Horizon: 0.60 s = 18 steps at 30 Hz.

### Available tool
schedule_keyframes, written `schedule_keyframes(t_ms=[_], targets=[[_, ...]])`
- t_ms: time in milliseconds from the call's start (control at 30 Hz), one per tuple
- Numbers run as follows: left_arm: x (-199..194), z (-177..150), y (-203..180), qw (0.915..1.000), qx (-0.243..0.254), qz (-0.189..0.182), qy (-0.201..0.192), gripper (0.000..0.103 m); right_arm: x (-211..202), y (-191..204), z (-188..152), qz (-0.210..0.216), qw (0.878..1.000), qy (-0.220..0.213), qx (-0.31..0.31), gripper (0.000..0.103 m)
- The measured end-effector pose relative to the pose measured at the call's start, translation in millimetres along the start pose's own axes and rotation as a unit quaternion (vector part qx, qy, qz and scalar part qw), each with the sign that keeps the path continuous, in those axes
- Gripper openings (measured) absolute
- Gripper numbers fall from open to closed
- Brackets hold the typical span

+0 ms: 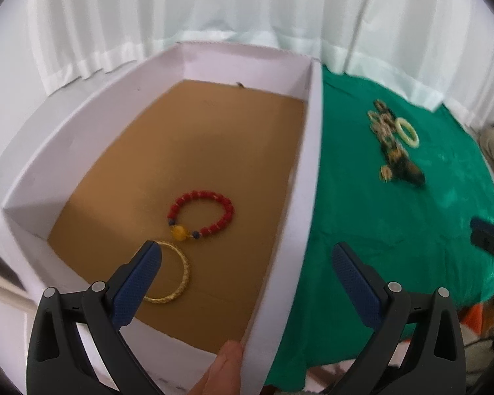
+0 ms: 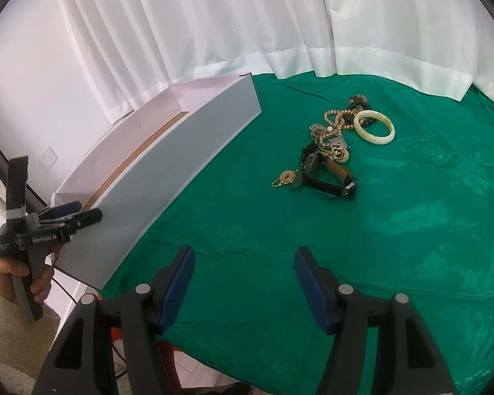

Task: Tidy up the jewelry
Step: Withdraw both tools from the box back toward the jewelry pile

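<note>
A white box (image 1: 308, 171) with a brown floor holds a red bead bracelet (image 1: 201, 212) and a gold bangle (image 1: 173, 273). My left gripper (image 1: 245, 265) is open and empty, over the box's near right wall. A pile of jewelry (image 2: 329, 144) lies on the green cloth (image 2: 395, 230): a pale jade bangle (image 2: 374, 126), gold chains, dark beads and a black watch (image 2: 329, 181). My right gripper (image 2: 243, 271) is open and empty above the cloth, short of the pile. The left gripper shows in the right wrist view (image 2: 72, 215) by the box (image 2: 168, 177).
White curtains (image 2: 247, 16) hang behind the table. The green cloth's edge (image 2: 214, 365) runs along the near side. A wall socket (image 2: 48, 157) sits at far left. The pile also shows, blurred, in the left wrist view (image 1: 393, 144).
</note>
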<state>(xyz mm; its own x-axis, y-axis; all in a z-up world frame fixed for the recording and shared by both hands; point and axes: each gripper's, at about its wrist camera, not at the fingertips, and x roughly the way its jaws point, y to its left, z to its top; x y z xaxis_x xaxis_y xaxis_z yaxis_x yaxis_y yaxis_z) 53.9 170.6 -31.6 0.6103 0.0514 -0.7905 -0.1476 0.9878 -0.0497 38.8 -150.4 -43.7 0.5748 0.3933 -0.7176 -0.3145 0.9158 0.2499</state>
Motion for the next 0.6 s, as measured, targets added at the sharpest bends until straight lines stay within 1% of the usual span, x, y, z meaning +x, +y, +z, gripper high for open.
schedule_keyframes(t_ms=[100,167,200,267,333,400,467,500,600], targets=[[-25.1,7.5,4.9,0.9984,-0.028,0.016,-0.048,0.103,-6.2,-1.3,0.3,-0.014,1.0,-0.008,-0.004,0.064],[-42.5,12.5,3.6,0.9963,-0.034,0.02,-0.076,0.103,-11.5,-4.4,-0.7,-0.027,0.999,-0.016,-0.009,0.075],[-52.0,15.3,0.4,0.9952,-0.034,0.017,-0.09,0.103,-13.8,-6.4,-1.7,-0.034,0.999,-0.02,-0.01,0.077],[-64.3,19.4,-8.4,0.9942,-0.026,0.005,-0.104,0.103,-17.6,-11.8,-3.6,-0.05,0.998,-0.025,-0.014,0.078],[-73.1,21.7,-20.9,0.9931,-0.018,-0.019,-0.114,0.103,-20.4,-17.3,-6.4,-0.066,0.997,-0.025,-0.016,0.078],[-76.4,22.2,-35.8,0.9917,-0.015,-0.05,-0.117,0.103,-23.5,-22.4,-9.5,-0.08,0.996,-0.027,-0.018,0.078],[-74.9,20.8,-52.6,0.9907,-0.006,-0.076,-0.112,0.103,-28.1,-27.4,-13.1,-0.093,0.995,-0.033,-0.023,0.078],[-72.8,19.1,-63.0,0.9905,0.002,-0.085,-0.108,0.103,-30.7,-29.5,-15.1,-0.099,0.994,-0.036,-0.027,0.078],[-63.9,12.7,-93.2,0.9912,0.028,-0.096,-0.086,0.103,-39.4,-36.9,-21.0,-0.123,0.99,-0.046,-0.04,0.078]])
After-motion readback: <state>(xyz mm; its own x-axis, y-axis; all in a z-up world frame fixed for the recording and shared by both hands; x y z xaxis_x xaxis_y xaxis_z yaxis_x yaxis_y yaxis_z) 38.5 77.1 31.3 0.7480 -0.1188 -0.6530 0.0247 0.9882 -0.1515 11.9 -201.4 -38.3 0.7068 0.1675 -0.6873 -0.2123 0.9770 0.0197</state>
